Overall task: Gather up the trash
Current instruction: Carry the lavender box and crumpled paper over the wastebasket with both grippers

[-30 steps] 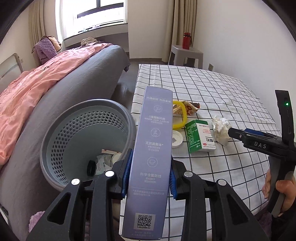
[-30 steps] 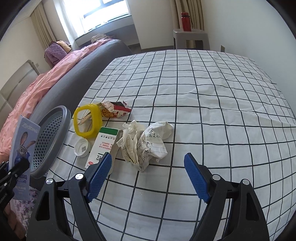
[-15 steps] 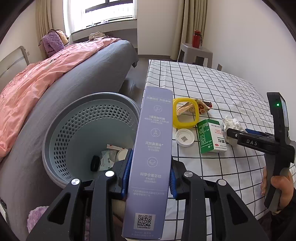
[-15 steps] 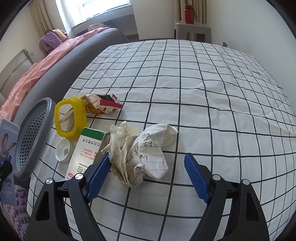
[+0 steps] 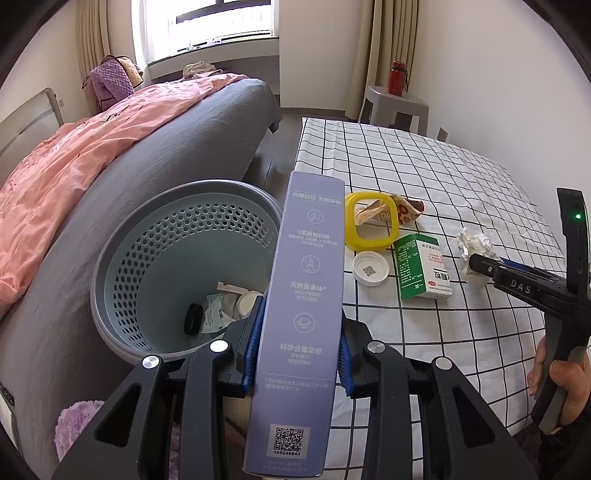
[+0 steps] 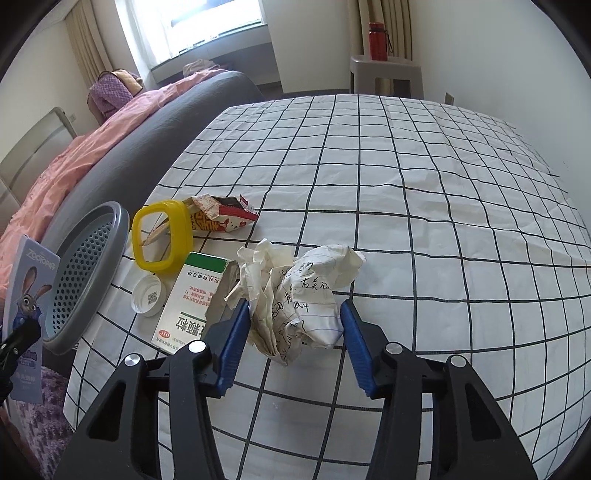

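Observation:
My left gripper (image 5: 297, 350) is shut on a tall purple toothpaste box (image 5: 303, 314), held upright beside the grey perforated waste basket (image 5: 122, 258), which holds some trash. The box also shows in the right wrist view (image 6: 27, 314). My right gripper (image 6: 291, 336) has its blue pads on either side of a crumpled sheet of lined paper (image 6: 299, 295) on the checked tablecloth, close to it or just touching. Next to the paper lie a green and white medicine box (image 6: 192, 299), a white cap (image 6: 147, 295), a yellow lid ring (image 6: 162, 236) and a red snack wrapper (image 6: 221, 218).
A bed with grey and pink covers (image 5: 92, 158) runs along the left behind the basket. A grey stool (image 6: 384, 74) with a red bottle (image 6: 378, 35) stands at the far end of the table. The checked cloth (image 6: 424, 184) stretches away to the right.
My right gripper has moved forward over the crumpled paper and its jaws have narrowed around it. My left gripper with the purple box has shifted a little towards the basket.

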The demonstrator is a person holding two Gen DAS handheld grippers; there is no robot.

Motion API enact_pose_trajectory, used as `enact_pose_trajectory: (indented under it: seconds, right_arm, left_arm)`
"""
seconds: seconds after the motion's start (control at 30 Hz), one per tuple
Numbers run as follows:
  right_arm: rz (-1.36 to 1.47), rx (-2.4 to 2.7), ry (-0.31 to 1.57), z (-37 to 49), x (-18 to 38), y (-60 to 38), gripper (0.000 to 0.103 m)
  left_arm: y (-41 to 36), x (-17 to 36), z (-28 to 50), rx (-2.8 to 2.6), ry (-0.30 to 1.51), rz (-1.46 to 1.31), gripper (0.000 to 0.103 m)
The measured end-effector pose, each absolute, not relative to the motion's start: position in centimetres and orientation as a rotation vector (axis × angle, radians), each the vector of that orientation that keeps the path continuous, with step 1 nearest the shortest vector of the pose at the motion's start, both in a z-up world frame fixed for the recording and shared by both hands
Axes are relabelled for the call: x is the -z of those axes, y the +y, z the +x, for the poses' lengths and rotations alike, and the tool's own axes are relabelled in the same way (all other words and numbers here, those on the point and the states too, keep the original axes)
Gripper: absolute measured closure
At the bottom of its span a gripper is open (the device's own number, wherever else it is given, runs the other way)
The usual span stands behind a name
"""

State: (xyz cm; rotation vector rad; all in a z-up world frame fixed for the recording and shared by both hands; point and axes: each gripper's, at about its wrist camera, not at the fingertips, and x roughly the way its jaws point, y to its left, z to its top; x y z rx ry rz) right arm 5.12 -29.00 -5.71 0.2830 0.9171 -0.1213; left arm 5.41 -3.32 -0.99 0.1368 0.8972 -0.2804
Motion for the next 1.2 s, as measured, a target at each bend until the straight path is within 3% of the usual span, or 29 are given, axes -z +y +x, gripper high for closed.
enact_pose_trajectory:
  seconds: [0.6,1.2]
  right_arm:
    - [0.329,0.166,0.858,-0.2,2.9,-26.6,0.054]
    - [0.267,0.004,0.867,3.7,1.6,-17.0,0.054]
  left_arm:
    - [-0.4,0.4,5.2,0.259,0.876,0.094,0.07]
    - [7.3,1.5,7.2,0.164,0.881,0.046,0.07]
